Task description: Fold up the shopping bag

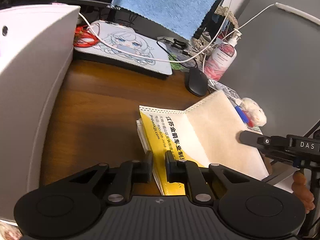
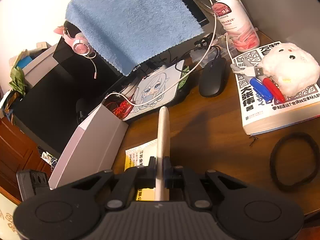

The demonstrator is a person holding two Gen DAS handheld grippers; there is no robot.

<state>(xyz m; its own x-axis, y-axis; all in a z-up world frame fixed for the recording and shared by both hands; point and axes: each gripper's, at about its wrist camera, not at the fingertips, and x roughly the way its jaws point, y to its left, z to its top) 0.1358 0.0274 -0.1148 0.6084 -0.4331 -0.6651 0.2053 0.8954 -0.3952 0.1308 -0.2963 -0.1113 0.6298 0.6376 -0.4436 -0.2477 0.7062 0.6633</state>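
Observation:
The shopping bag (image 1: 170, 132) lies partly folded on the wooden desk (image 1: 96, 104), yellow face with black print up. My left gripper (image 1: 159, 160) sits low over the bag's near left edge. Its jaws stand a narrow gap apart, one finger beside the edge and one over the yellow face. The bag's cream flap (image 1: 216, 128) is lifted off to the right. My right gripper (image 2: 160, 166) is shut on that flap (image 2: 163, 132), seen edge-on and standing upright. The yellow part (image 2: 136, 156) shows below it. In the left wrist view the right gripper (image 1: 245, 137) reaches in from the right.
A white box (image 1: 30, 80) stands close on the left. Behind the bag are a black mouse (image 1: 197, 82), a printed mouse pad (image 1: 130, 48), cables and a pump bottle (image 1: 222, 60). On the right lie a book (image 2: 280, 108) with pens and a white plush (image 2: 290, 66), and a black hair tie (image 2: 294, 160).

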